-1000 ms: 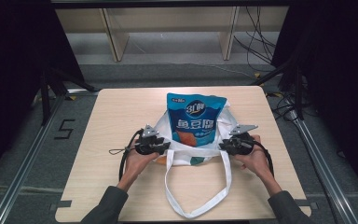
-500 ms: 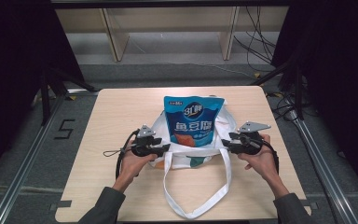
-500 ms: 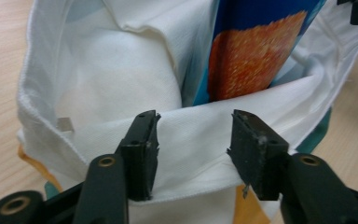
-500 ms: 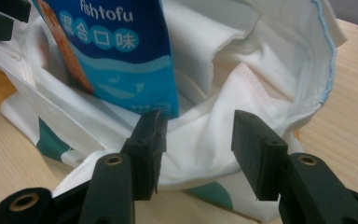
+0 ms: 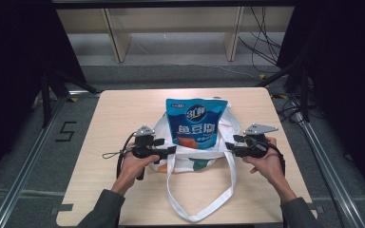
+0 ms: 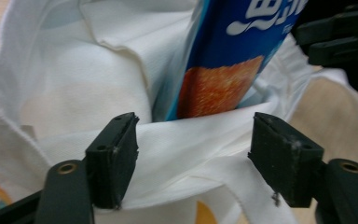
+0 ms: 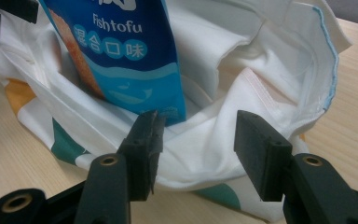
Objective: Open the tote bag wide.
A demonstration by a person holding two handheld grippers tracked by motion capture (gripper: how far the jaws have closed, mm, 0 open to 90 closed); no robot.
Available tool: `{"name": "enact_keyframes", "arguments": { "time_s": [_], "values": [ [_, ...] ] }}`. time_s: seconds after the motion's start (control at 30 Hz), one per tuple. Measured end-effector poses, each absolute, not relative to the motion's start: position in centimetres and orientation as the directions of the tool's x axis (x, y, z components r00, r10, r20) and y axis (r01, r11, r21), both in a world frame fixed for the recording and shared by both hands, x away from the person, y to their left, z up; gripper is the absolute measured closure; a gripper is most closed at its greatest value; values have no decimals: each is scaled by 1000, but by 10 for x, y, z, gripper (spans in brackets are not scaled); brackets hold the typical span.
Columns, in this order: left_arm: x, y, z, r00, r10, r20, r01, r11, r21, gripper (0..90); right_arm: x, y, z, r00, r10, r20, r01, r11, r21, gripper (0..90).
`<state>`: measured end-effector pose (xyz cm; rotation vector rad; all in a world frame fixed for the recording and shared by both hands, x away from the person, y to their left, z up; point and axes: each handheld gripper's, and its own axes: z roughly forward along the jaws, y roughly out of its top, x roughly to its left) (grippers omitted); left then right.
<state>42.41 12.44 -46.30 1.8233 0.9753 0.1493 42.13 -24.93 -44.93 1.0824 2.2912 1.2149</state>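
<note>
A blue fish tofu pouch [image 5: 197, 123] stands upright in a white tote bag [image 5: 190, 160] at the middle of the wooden table [image 5: 123, 109]. My left gripper [image 5: 165, 151] is at the bag's left rim and my right gripper [image 5: 231, 146] at its right rim. Both have just been opening. In the left gripper view the gripper [image 6: 193, 156] is open, with the bag's rim [image 6: 88, 79] lying loose between its jaws and the pouch [image 6: 223, 60] behind. In the right gripper view the gripper [image 7: 193, 149] is open astride the rim [image 7: 242, 56], below the pouch [image 7: 121, 51].
The bag's long white straps [image 5: 197, 216] loop toward the table's front edge. Wooden shelf legs [image 5: 116, 40] stand beyond the table, cables [image 5: 266, 33] lie on the floor at back right, and metal rails [image 5: 24, 175] run along both sides.
Both grippers' jaws have spread apart and let go of the bag's rim. The hands drew slightly outward from the bag. The pouch stays upright inside.
</note>
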Motion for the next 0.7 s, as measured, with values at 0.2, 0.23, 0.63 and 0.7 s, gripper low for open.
{"name": "enact_keyframes", "arguments": {
  "time_s": [0.2,0.23,0.63,0.7],
  "values": [
    [411,134,-442,679,695,-236,489,-187,852,255,421,-252,-448,-655,753,59,470,345,812,513],
    [409,137,-438,678,697,-233,484,-185,855,255,422,-252,-448,-654,754,57,466,343,815,513],
    [378,156,-434,665,721,-194,472,-204,858,248,412,-258,-442,-656,751,76,463,321,826,475],
    [372,160,-438,659,727,-193,477,-206,855,248,409,-261,-441,-662,747,60,449,331,830,464]
  ]
}}
